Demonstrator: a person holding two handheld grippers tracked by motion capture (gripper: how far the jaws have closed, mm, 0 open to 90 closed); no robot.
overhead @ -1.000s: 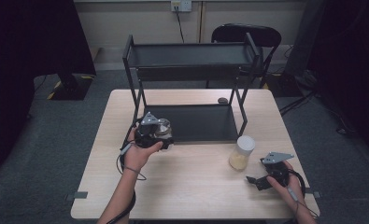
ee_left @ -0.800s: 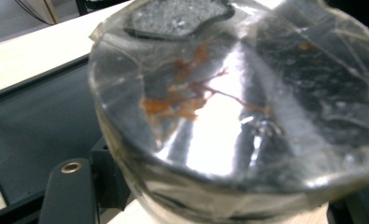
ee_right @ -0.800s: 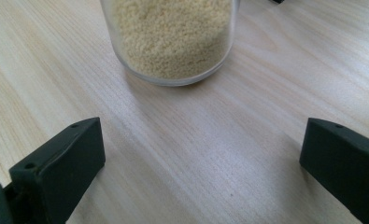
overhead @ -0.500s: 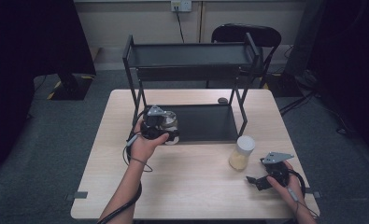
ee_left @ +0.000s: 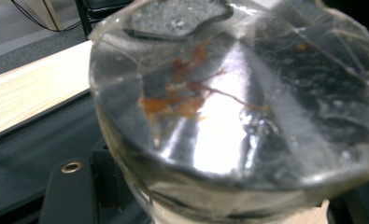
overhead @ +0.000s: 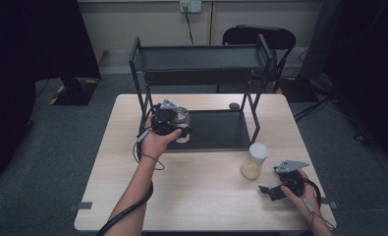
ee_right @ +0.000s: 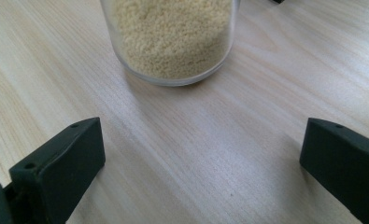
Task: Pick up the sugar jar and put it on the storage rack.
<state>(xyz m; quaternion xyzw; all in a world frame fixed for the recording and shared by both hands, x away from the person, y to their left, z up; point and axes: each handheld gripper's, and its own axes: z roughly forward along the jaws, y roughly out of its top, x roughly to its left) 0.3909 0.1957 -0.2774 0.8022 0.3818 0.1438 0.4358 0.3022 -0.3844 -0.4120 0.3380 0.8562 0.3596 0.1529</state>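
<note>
clear glass jar with a foil-like cover [overhead: 180, 122] clamped in the left gripper [overhead: 168, 123] just over the black metal rack's lower shelf [overhead: 216, 130], likely for shelving; right gripper [overhead: 276, 191] resting spread wide on the pale wooden table [overhead: 201, 187] facing the white-lidded jar of yellow grains [overhead: 254, 161], presumably next.

The high view is evenly lit on the desk [overhead: 201, 196], dark at both sides. In the left gripper view, glare and blur wash over a clear jar [ee_left: 233, 107], its contents perhaps reddish. The right gripper view is sharp with soft shadows.
</note>
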